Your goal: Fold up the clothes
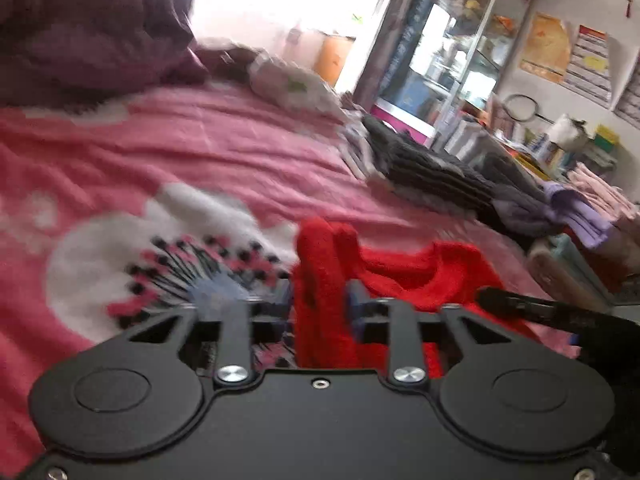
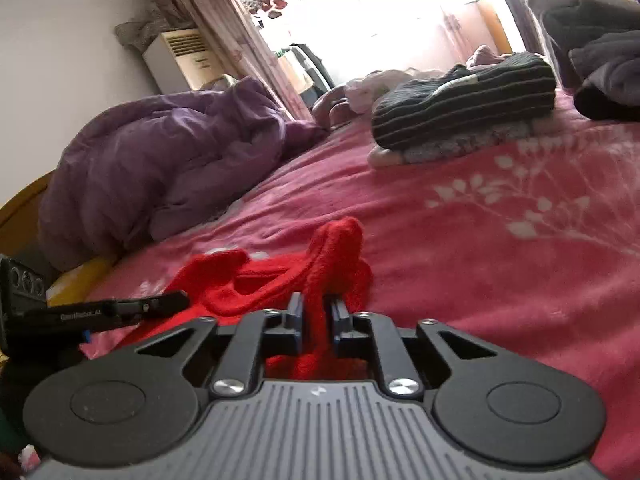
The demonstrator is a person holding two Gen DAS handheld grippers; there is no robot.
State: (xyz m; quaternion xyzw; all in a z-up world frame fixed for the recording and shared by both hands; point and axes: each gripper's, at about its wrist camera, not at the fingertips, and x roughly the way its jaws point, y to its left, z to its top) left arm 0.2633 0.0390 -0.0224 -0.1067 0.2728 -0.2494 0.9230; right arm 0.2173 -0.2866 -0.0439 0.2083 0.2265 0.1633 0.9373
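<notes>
Black gripper [image 1: 320, 308], silver screws, blue pads

The right gripper [image 2: 317, 312] pinches a bunched red garment [image 2: 280, 280] (knit, fuzzy) above the pink bedspread [image 2: 480, 240].

Window [image 2: 384, 4]: far, glaring white
Cabinet [image 1: 448, 52]: glass, right
Wall [image 2: 60, 40]: left, white
Bed [image 2: 480, 240]: pink floral cover

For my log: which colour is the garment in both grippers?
Red, clearest in the right wrist view.
</notes>
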